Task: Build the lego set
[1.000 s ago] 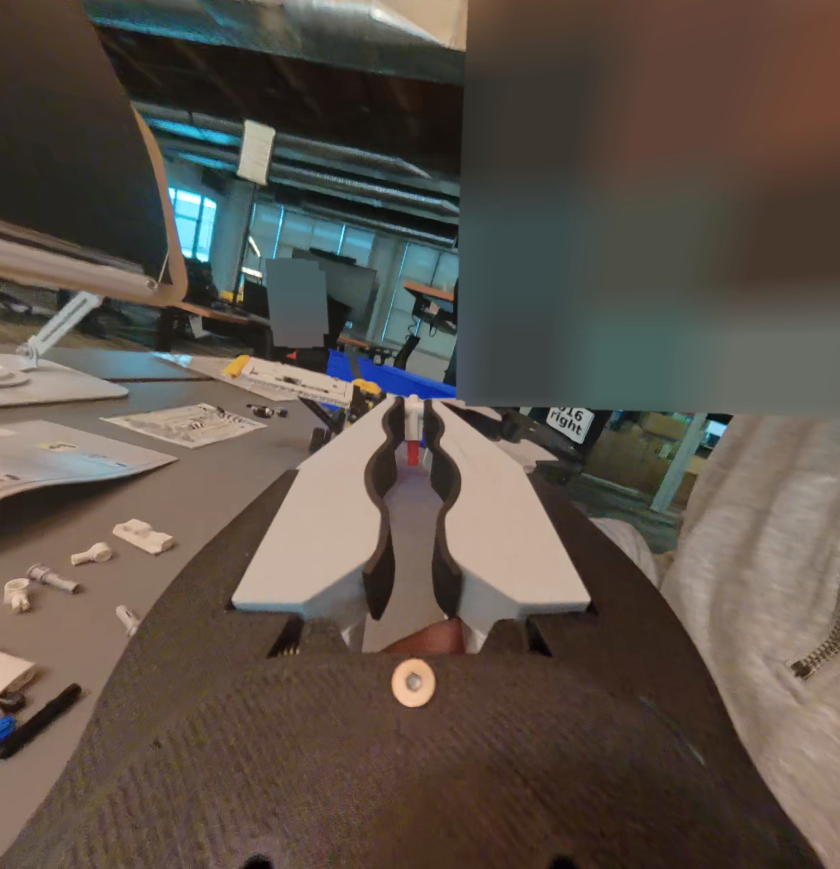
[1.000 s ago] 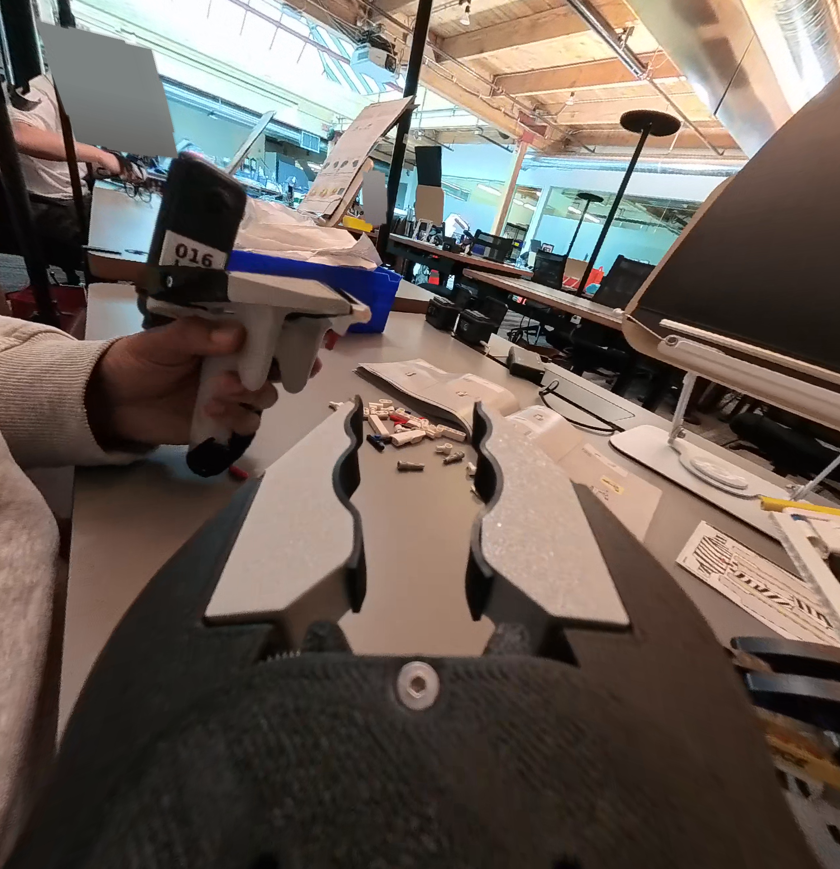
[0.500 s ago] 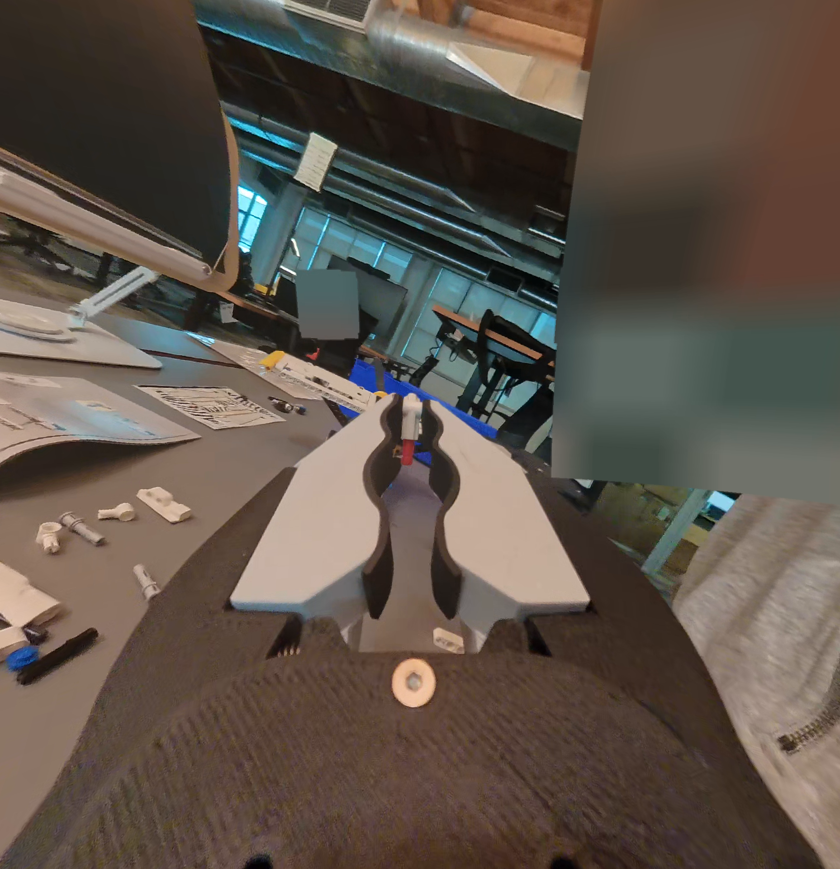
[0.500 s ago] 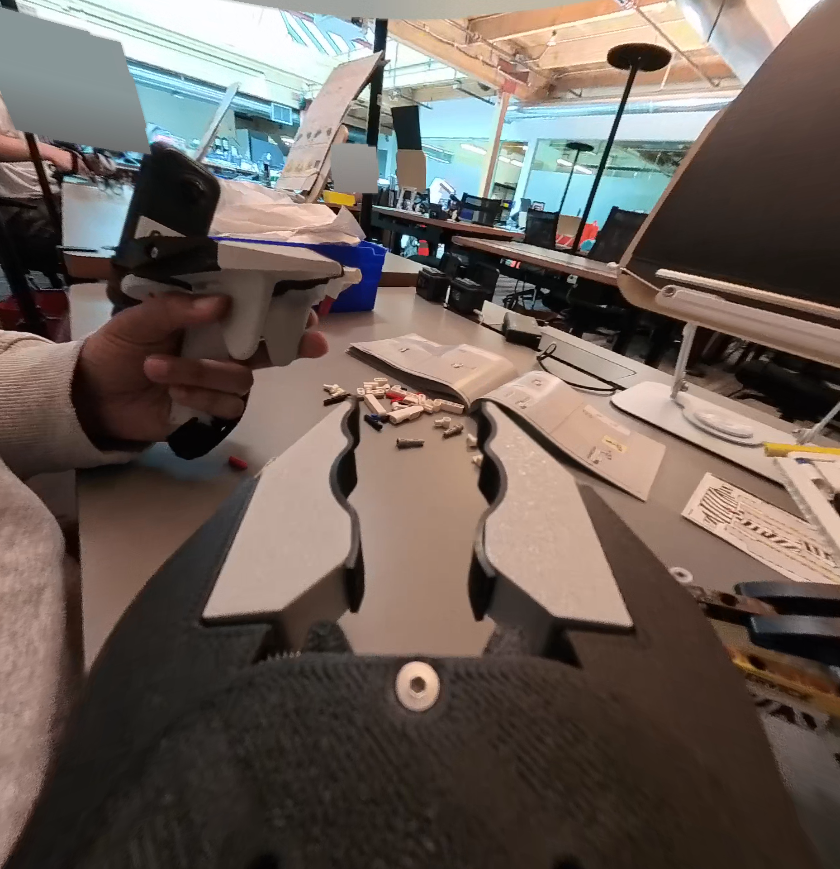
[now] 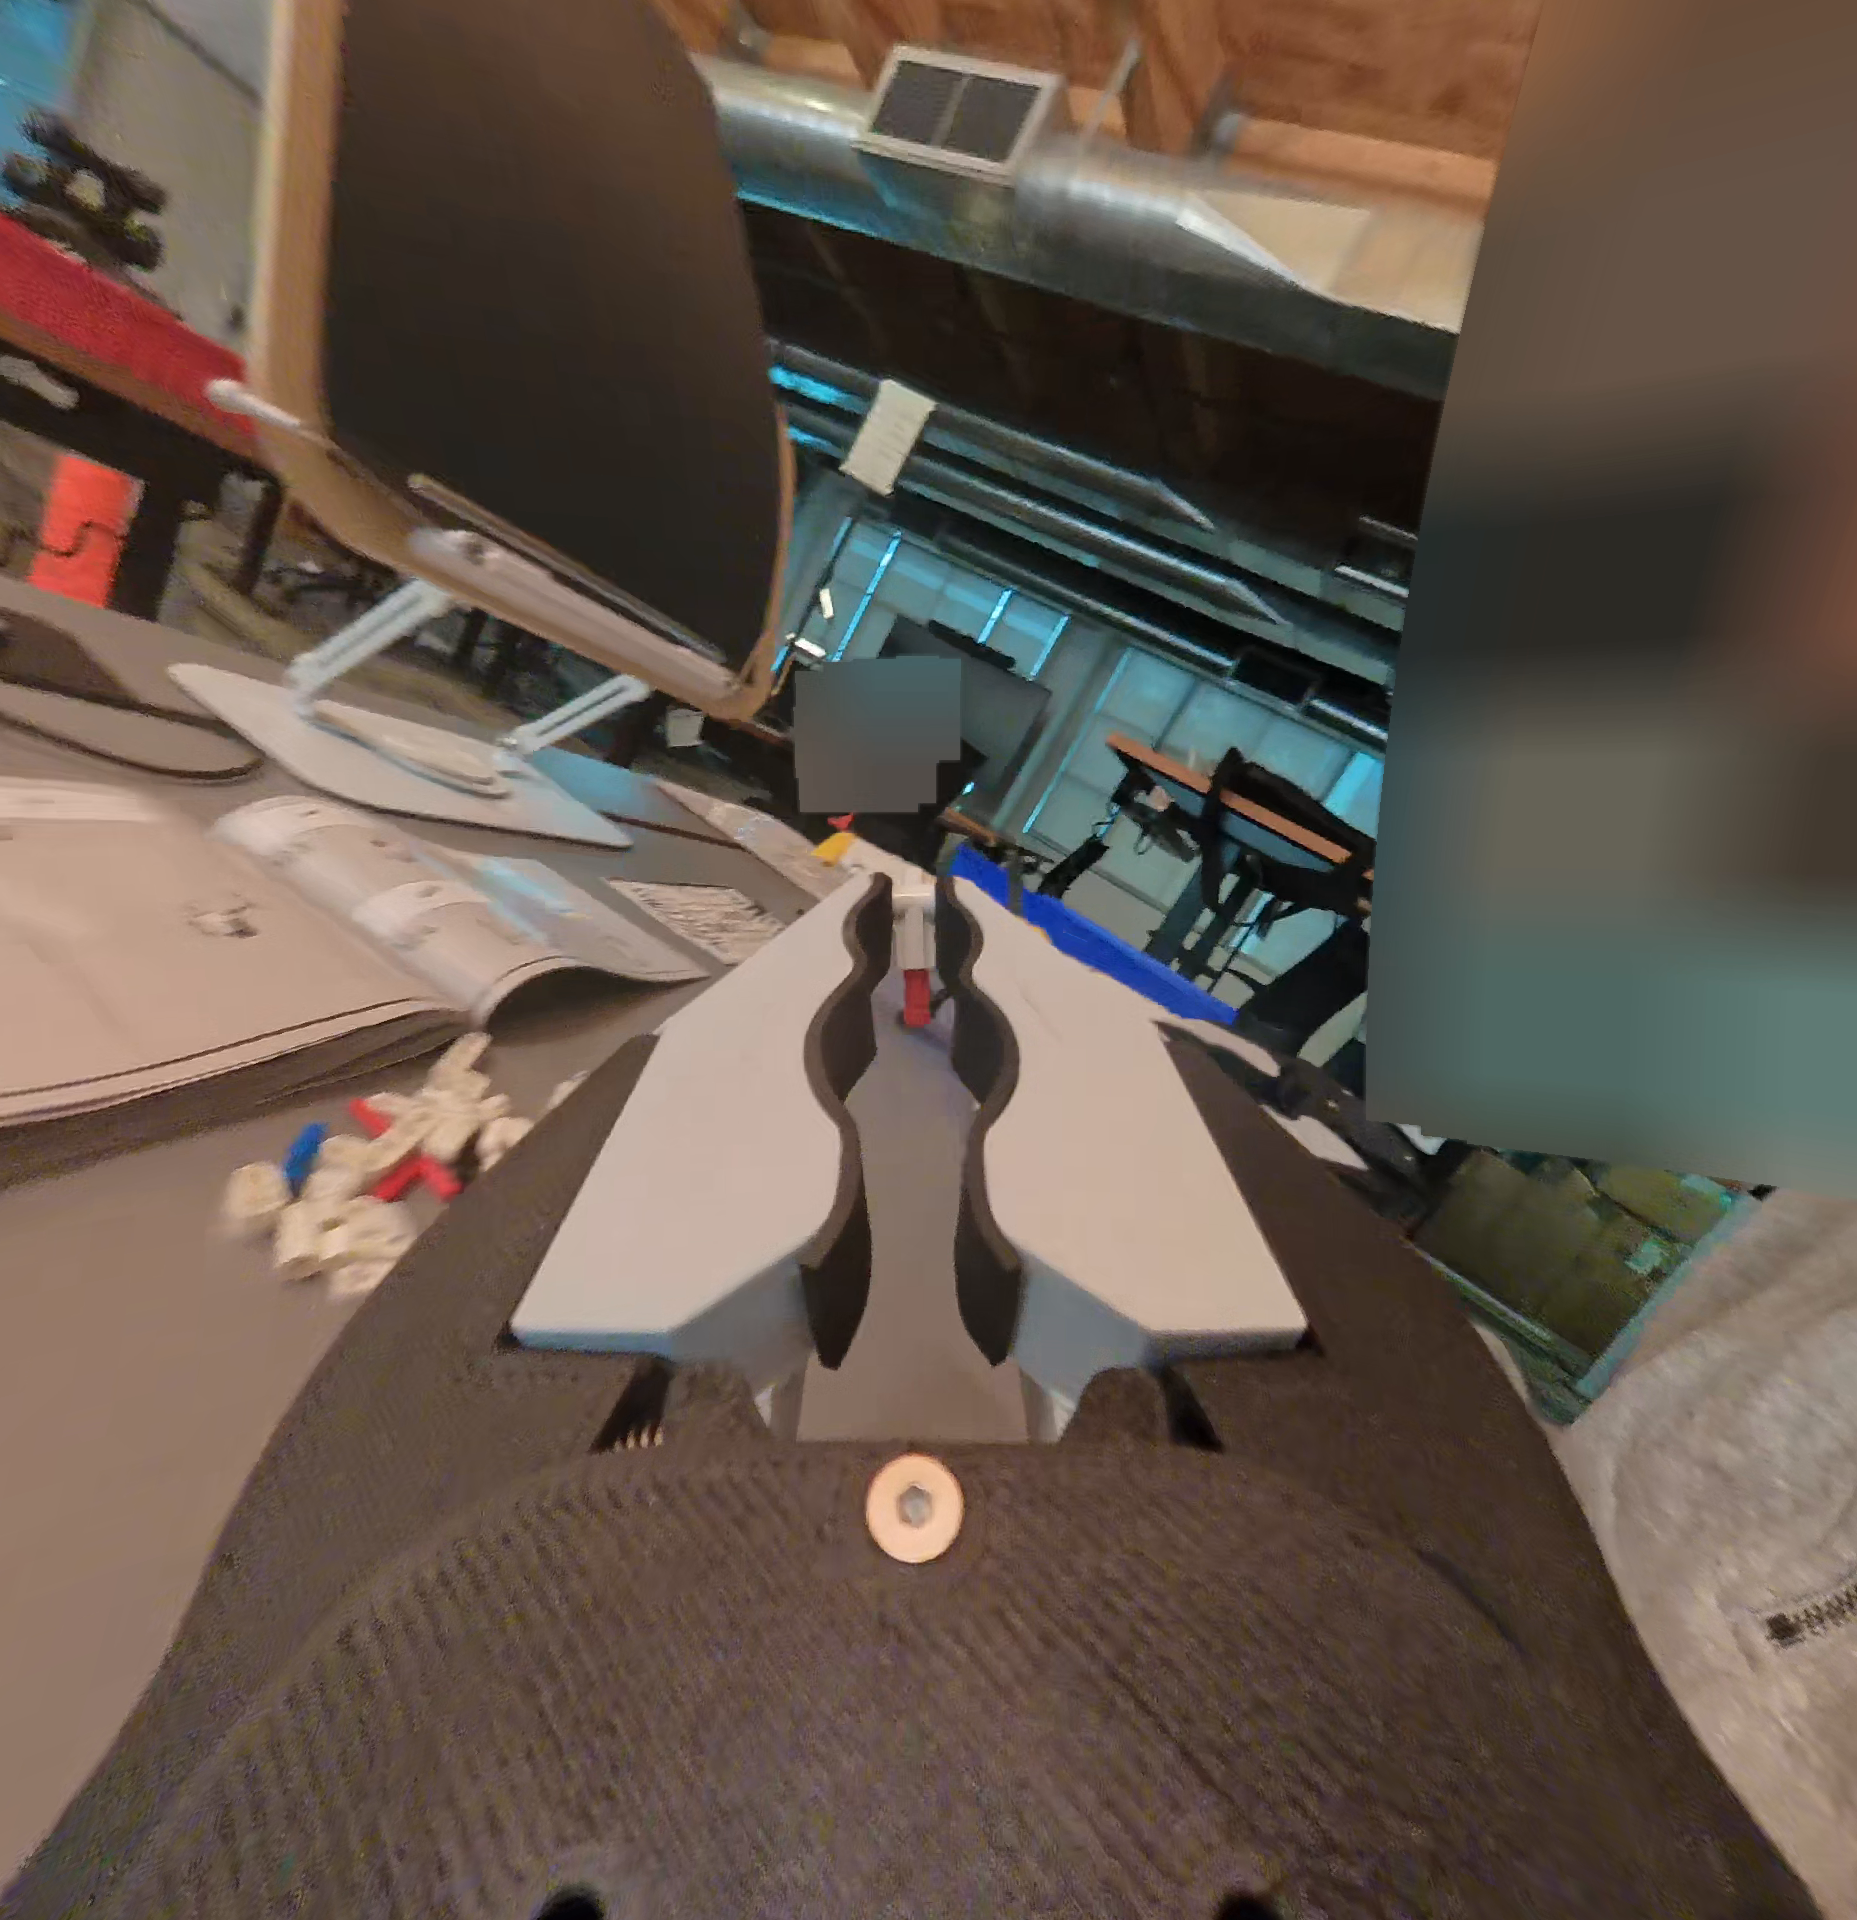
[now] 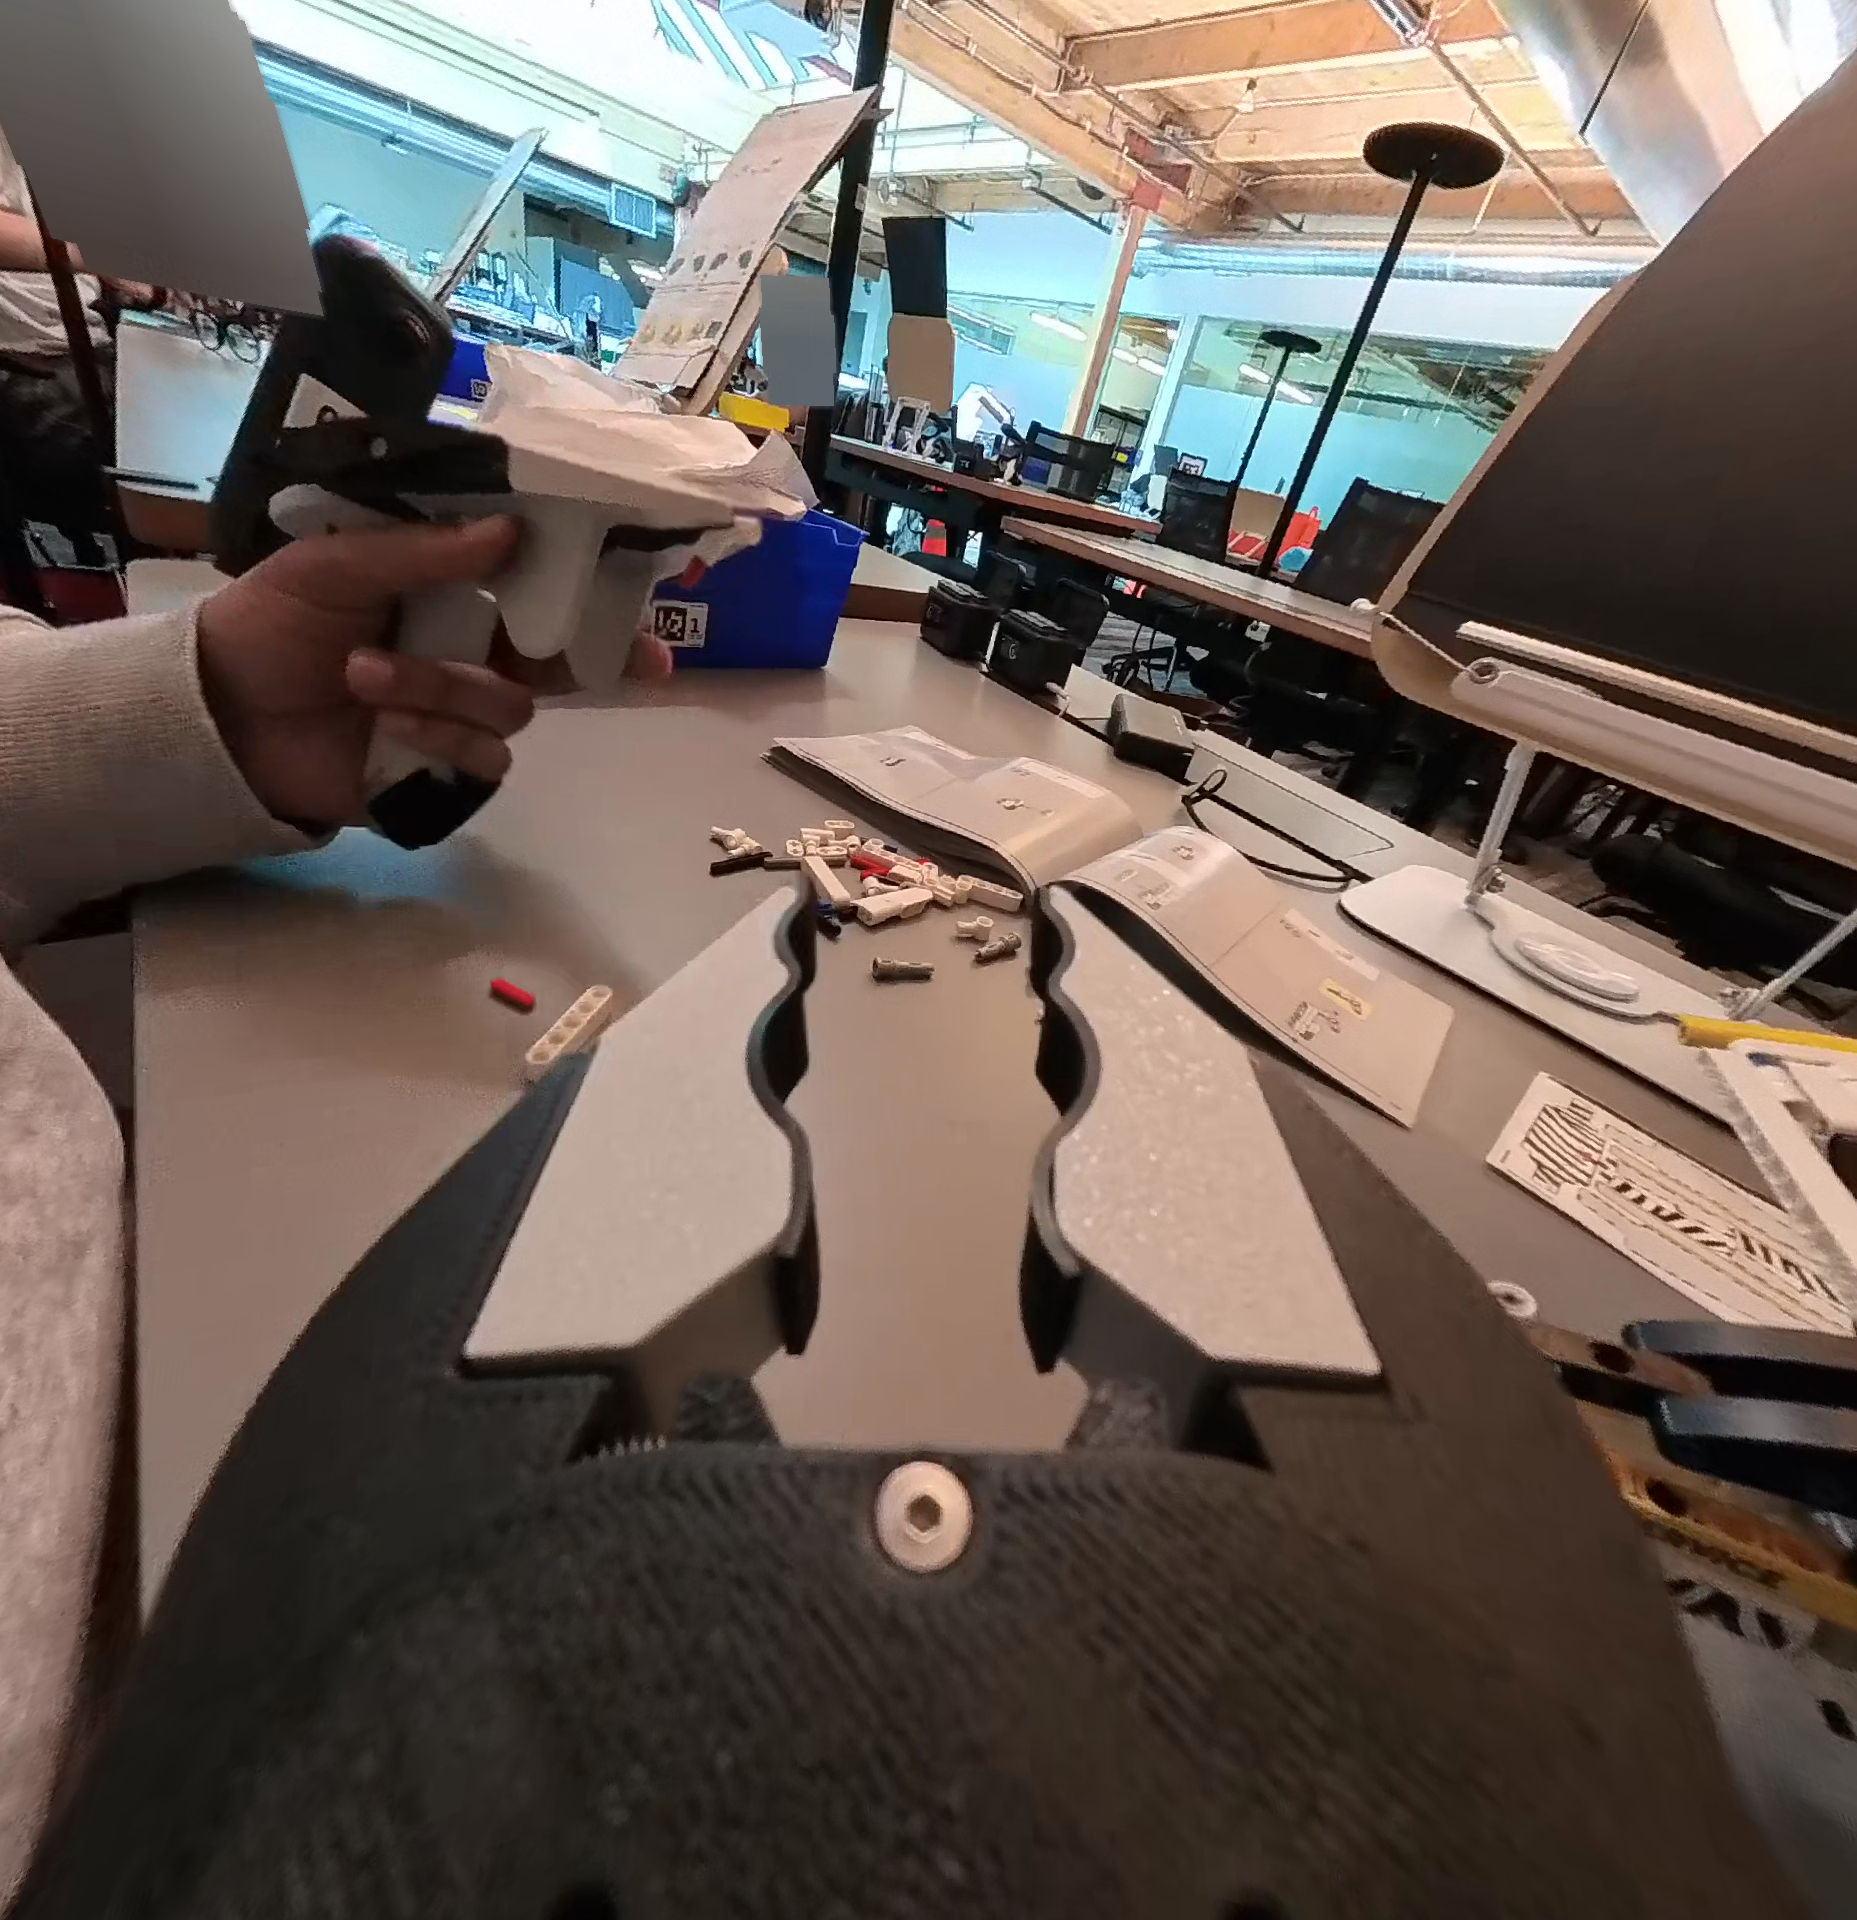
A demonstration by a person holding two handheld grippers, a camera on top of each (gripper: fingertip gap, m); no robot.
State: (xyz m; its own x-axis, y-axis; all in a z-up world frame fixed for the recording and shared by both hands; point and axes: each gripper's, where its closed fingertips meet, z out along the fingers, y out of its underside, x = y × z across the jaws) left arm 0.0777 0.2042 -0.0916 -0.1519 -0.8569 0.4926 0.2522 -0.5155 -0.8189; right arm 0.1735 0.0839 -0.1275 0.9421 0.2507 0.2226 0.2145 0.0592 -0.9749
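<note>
In the left wrist view, a blurred heap of small white, red and blue plastic parts (image 5: pixel 368 1179) lies on the smooth grey table (image 5: pixel 124 1382), just in front of an open, glossy booklet (image 5: pixel 228 935). Behind it a dark, curved-edged screen (image 5: pixel 550 343) tilts on a pale metal stand (image 5: pixel 404 743). The left gripper (image 5: pixel 911 914) has flat grey fingers with wavy black inner pads, set in a coarse, ribbed black body; its tips pinch a small white piece with a red peg (image 5: pixel 913 951), held upright in the air. A grey knit sleeve with a zipper (image 5: pixel 1734 1507) fills the right edge.

In the right wrist view, a hand (image 6: pixel 363 665) grips the left gripper's white pistol-shaped handle above the table. Beside it lie a short red pin (image 6: pixel 511 994) and a white holed beam (image 6: pixel 569 1032). The right gripper (image 6: pixel 919 925) stands parted and holds nothing, its speckled grey fingers framing the parts heap. To the right sits a striped black-and-white sheet (image 6: pixel 1651 1205), then a partly built model of white, black and yellow pieces (image 6: pixel 1797 1382) at the edge.
</note>
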